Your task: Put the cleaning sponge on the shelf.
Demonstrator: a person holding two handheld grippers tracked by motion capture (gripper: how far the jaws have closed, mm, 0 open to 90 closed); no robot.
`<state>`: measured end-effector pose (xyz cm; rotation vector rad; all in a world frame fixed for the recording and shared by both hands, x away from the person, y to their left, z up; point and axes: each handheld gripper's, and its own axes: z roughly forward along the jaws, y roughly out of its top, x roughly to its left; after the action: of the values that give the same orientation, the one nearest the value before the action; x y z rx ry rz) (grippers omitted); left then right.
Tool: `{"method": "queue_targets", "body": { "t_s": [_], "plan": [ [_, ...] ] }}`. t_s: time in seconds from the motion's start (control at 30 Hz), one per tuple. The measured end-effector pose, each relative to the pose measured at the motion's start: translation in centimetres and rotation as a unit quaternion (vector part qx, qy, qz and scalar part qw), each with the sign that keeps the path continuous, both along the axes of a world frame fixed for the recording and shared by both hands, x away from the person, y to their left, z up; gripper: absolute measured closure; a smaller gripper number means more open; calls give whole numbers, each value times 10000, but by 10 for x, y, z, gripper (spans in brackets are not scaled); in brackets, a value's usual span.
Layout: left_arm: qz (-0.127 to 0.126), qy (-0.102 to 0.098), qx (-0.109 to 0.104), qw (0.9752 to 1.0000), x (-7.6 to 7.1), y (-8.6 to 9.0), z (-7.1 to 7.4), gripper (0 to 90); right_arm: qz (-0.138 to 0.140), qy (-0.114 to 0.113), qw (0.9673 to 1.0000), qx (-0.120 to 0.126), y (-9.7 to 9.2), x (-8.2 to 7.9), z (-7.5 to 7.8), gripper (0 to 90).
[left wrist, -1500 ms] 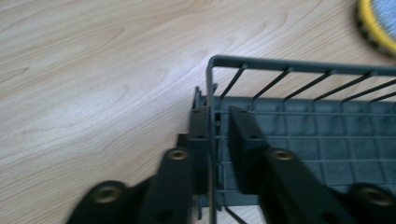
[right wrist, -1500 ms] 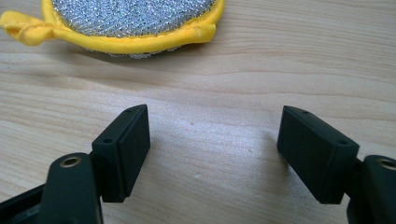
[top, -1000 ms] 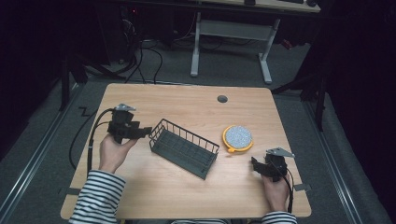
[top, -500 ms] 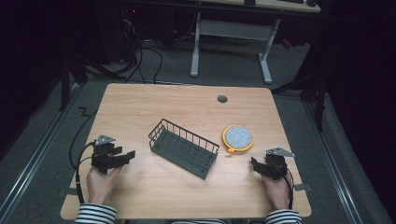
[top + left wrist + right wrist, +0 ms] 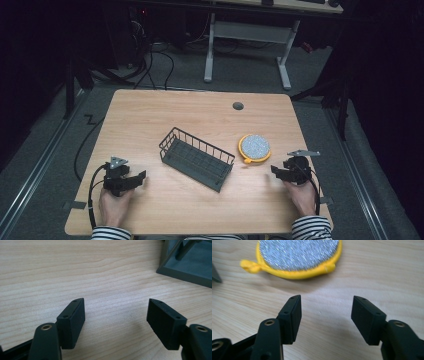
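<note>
**Both grippers low over the near table edge, jaws apart and bare**

On the wooden table, near its front edge, the left gripper sits low at the left, its jaws apart with nothing but bare wood between them; they have just been opening wider; in the left gripper view the left gripper points across the tabletop toward a corner of the dark wire basket, which lies ahead and to one side, well apart from the fingertips. At the right, the right gripper rests close to the surface with its jaws also apart and holding nothing; they have just been closing a little; in the right gripper view the right gripper faces the yellow-rimmed round sieve, which lies flat on the wood just ahead of the fingertips, not touching them. From the high view the wire basket stands slantwise in the middle of the table, between the two grippers; the sieve lies just beside its right end, near the right gripper; striped sleeves show at the bottom edge.
</note>
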<state>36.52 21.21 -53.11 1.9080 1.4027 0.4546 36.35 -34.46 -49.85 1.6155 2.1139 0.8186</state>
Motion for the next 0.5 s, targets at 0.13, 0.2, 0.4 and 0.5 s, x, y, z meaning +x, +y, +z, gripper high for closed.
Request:
{"method": "queue_targets", "body": {
  "t_s": [0.13,0.2,0.4,0.5],
  "plan": [
    [-136,-353,493,9981,-4,-9,-6,316,201,117,9997,91,2,11,12,468],
    [-153,-336,485,9981,-3,-10,-6,306,259,197,9995,31,4,22,21,475],
    [-150,-335,482,9982,-4,-10,-6,303,305,356,9989,-84,6,44,34,472],
    [-156,-333,484,9982,-4,-10,-6,296,332,472,9983,-124,9,58,41,461]
  ]
}}
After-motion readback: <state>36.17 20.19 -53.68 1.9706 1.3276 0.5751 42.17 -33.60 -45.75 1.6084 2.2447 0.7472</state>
